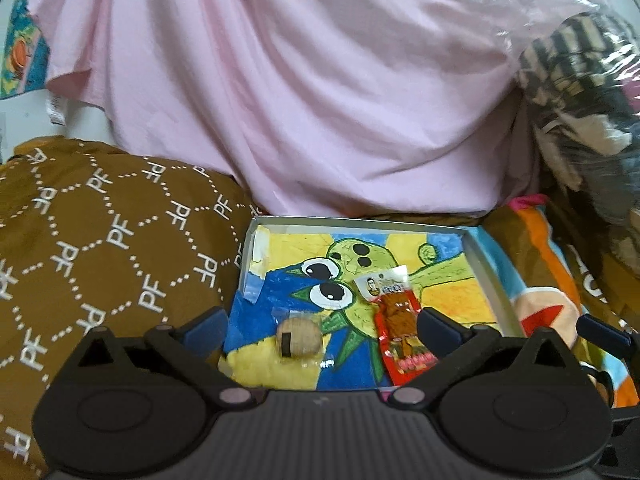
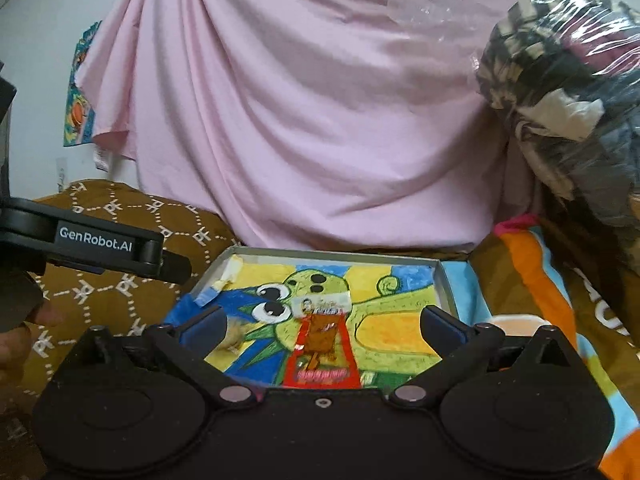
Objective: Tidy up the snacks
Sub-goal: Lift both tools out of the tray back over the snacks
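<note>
A shallow box [image 1: 486, 264] lined with a bright cartoon drawing lies on the bed; it also shows in the right wrist view [image 2: 446, 284]. In it lie a round tan snack in clear wrap [image 1: 299, 338] and a long red snack packet [image 1: 400, 332]. My left gripper [image 1: 320, 324] is open and empty, its fingers on either side of both snacks, above the box. My right gripper [image 2: 320, 324] is open and empty, its fingers on either side of the red packet [image 2: 320, 344]. The tan snack [image 2: 234, 338] shows partly behind its left finger.
A brown patterned cushion [image 1: 100, 240] lies left of the box. A pink sheet [image 1: 300, 100] hangs behind. A colourful blanket [image 1: 560, 300] and a plastic-wrapped bundle [image 1: 592, 100] are on the right. The left gripper's body [image 2: 100, 246] juts in at the right view's left.
</note>
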The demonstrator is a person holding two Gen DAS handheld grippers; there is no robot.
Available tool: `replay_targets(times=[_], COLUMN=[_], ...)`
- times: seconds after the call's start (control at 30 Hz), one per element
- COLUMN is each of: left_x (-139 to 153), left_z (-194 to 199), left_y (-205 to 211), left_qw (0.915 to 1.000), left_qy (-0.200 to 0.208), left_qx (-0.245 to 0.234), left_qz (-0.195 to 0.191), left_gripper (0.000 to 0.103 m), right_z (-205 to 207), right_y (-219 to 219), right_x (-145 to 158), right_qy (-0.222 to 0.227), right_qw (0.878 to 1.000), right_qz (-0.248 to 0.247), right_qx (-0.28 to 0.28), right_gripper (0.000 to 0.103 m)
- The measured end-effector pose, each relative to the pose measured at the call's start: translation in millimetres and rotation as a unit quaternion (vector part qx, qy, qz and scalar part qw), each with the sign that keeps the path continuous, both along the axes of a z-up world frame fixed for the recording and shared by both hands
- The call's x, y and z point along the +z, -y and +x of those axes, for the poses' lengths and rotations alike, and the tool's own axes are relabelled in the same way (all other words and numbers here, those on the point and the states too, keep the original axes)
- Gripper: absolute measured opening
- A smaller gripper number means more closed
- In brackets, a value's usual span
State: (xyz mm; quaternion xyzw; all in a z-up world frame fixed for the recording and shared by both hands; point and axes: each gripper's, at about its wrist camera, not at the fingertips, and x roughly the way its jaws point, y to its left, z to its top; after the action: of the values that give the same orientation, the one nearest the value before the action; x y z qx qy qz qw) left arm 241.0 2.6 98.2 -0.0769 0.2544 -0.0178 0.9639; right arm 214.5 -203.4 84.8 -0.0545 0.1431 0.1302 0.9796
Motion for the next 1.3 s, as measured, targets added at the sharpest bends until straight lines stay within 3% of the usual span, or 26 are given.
replay_targets(times=[0.5, 0.63, 0.93, 1.3], left_x=[-3.0, -14.4, -46.1, -89.7], left_z=[-113.5, -136.3, -171.8, -165.4], left_y=[5.0, 3.2, 2.3, -12.7], left_qw=[0.9990, 0.9980, 0.9882, 0.9796], left_qy=[-0.014, -0.032, -0.070, -0.127], left_qx=[-0.027, -0.037, -0.084, -0.100], left_qz=[0.031, 0.039, 0.107, 0.120], left_gripper=[0.103, 0.103, 0.103, 0.103], right_z=[-112.8, -137.6, -174.7, -172.4], right_y=[11.5, 12.8, 3.3, -28.1], right_x=[4.8, -9.2, -52.3, -107.9], right_qy=[-0.013, -0.037, -0.097, -0.186], right_qw=[1.000, 0.999, 0.995, 0.980], right_qz=[-0.005, -0.008, -0.026, -0.071], right_qx=[-0.015, -0.021, -0.020, 0.016], right_gripper=[0.102, 0.102, 0.102, 0.102])
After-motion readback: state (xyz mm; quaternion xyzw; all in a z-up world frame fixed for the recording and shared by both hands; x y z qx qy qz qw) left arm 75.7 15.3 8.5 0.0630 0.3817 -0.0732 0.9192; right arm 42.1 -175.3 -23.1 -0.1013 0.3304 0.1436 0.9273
